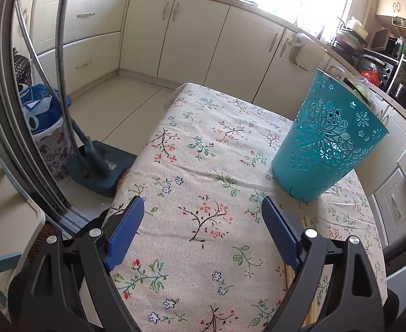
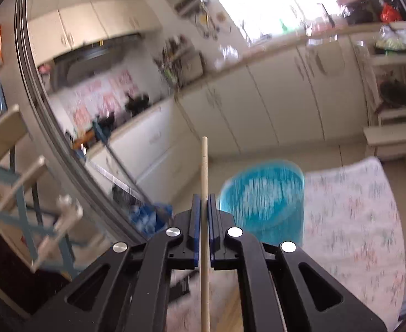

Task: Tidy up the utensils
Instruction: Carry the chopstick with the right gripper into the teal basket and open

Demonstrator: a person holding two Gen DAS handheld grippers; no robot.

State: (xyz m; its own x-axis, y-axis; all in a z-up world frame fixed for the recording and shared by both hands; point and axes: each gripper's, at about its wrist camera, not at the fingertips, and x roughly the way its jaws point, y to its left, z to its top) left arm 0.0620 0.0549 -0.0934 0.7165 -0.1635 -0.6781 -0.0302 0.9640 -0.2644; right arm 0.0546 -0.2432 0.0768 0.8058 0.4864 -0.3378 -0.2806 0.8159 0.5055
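Observation:
A teal perforated holder cup [image 1: 327, 138] stands upright on the floral tablecloth [image 1: 203, 166] at the right. My left gripper [image 1: 203, 215] is open and empty, low over the cloth, left of the cup. Several wooden chopsticks [image 1: 305, 221] lie on the cloth behind its right finger. In the blurred right wrist view, my right gripper [image 2: 203, 202] is shut on a single wooden chopstick [image 2: 204, 160], held above the table with its tip pointing away. The teal cup [image 2: 263, 202] is just right of and below the gripper.
The table's left edge drops to the tiled floor, where a blue mop head [image 1: 100, 166] and a blue-and-white bag [image 1: 42, 116] stand. Cream kitchen cabinets [image 1: 175, 41] line the back. A sliding-door frame [image 1: 15, 110] runs down the left.

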